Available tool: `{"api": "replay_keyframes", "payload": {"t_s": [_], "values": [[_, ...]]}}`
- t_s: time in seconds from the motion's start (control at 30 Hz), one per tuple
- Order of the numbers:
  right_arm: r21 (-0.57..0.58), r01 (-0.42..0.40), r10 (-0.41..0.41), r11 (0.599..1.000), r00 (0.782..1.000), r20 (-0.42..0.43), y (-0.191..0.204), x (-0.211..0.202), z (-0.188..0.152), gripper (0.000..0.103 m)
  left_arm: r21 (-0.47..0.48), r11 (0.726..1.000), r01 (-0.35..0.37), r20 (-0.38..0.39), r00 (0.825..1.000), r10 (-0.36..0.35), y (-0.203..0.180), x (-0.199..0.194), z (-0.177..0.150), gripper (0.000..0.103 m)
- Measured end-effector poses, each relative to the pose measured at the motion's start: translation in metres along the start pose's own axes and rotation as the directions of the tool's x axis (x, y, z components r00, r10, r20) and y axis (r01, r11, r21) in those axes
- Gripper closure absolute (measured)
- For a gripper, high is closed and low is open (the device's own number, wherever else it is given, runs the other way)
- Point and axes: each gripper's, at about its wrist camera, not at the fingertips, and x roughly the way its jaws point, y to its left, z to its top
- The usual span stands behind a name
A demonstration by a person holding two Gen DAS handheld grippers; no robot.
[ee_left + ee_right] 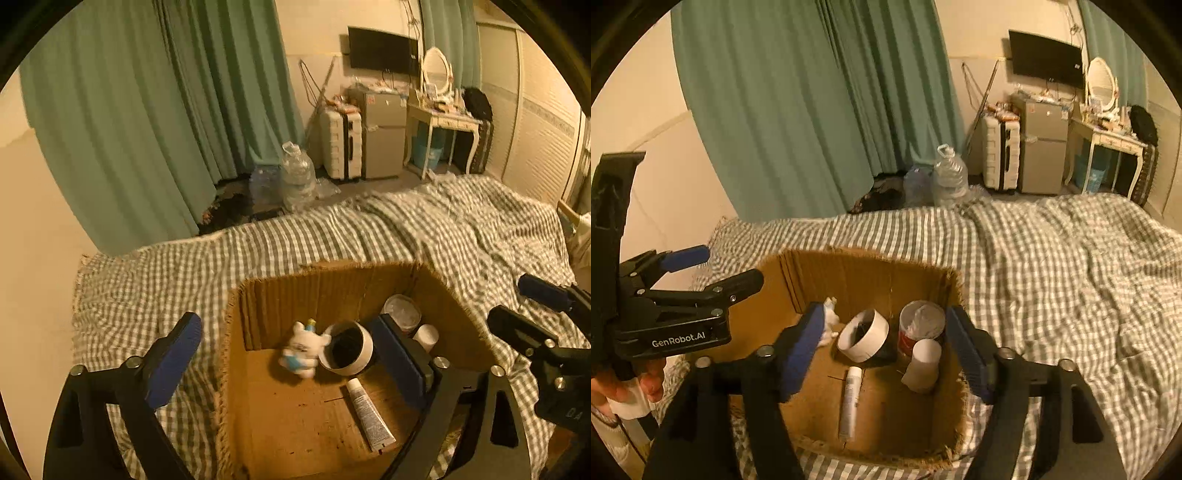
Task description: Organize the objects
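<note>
Cardboard box (798, 280) on checked bedspread (1052, 266), left claw (291, 354) apart, right claw (886, 350) apart

Counted at lower centre of both views: one cardboard box (871, 273). Inside it: one white plush toy (303, 349), one roll of white tape (863, 335), one tube (849, 402), one red can (919, 325), one small white bottle (923, 363). Underneath: one bed with one checked cover (1052, 266). At the lower edges: two hand-held grippers, left (288, 358) and right (886, 354), both with jaws spread. On the floor mid-frame: two clear water jugs (949, 177). Upper right: one suitcase (1001, 155), one small fridge (1043, 147), one wall screen (1047, 57), one oval mirror (1100, 83).
</note>
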Motion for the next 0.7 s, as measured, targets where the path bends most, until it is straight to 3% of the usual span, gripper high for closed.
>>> {"api": "replay_keyframes", "payload": {"t_s": [0.2,0.47,0.53,0.7], "values": [[-0.018,0.013,-0.011,1.000,0.996,0.092,0.011,-0.055,0.015,0.018,-0.018,0.999,-0.037,0.095,0.995,0.039,0.002,-0.056,0.007,0.002],[-0.025,0.035,-0.030,0.999,0.983,0.182,0.012,-0.105,0.015,0.005,-0.044,0.993,-0.109,0.244,0.963,0.117,-0.006,-0.118,0.001,0.000],[-0.023,0.047,-0.042,0.999,0.982,0.184,0.008,-0.110,0.010,0.004,-0.052,0.992,-0.119,0.274,0.953,0.129,-0.010,-0.127,-0.005,0.000],[0.018,0.073,-0.075,0.997,0.979,0.190,-0.005,-0.116,-0.009,0.002,-0.076,0.991,-0.113,0.287,0.949,0.131,-0.018,-0.126,-0.022,0.000]]}}
